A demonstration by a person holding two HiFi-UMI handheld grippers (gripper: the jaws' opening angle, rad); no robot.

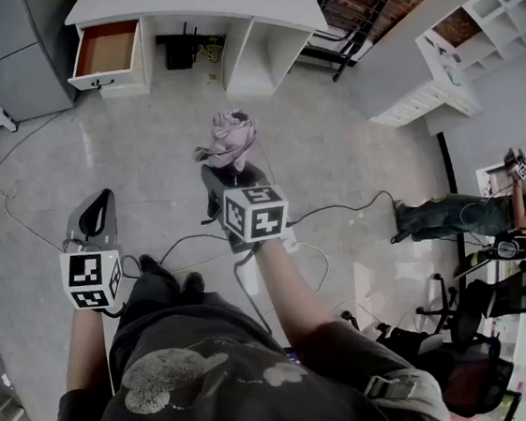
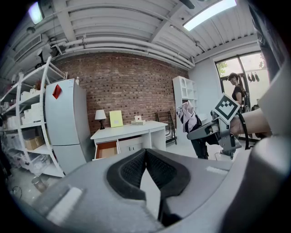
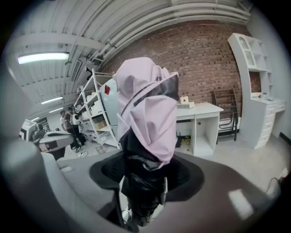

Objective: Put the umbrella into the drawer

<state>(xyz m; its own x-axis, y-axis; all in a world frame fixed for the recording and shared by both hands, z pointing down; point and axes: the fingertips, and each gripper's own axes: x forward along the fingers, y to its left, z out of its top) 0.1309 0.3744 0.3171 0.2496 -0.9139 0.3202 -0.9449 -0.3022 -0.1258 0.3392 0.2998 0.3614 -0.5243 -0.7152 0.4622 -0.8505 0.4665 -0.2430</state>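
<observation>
Bare floor (image 1: 152, 151) toward open drawer (image 1: 105, 51) — cables (image 1: 338, 208) underfoot.

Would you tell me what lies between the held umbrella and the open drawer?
Only bare floor, as the head view shows; the right gripper holds the umbrella short of the drawer.

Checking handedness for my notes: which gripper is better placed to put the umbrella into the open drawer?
Right. The right gripper holds the umbrella; the left gripper is empty, jaws together. The drawer stands open ahead.
</observation>
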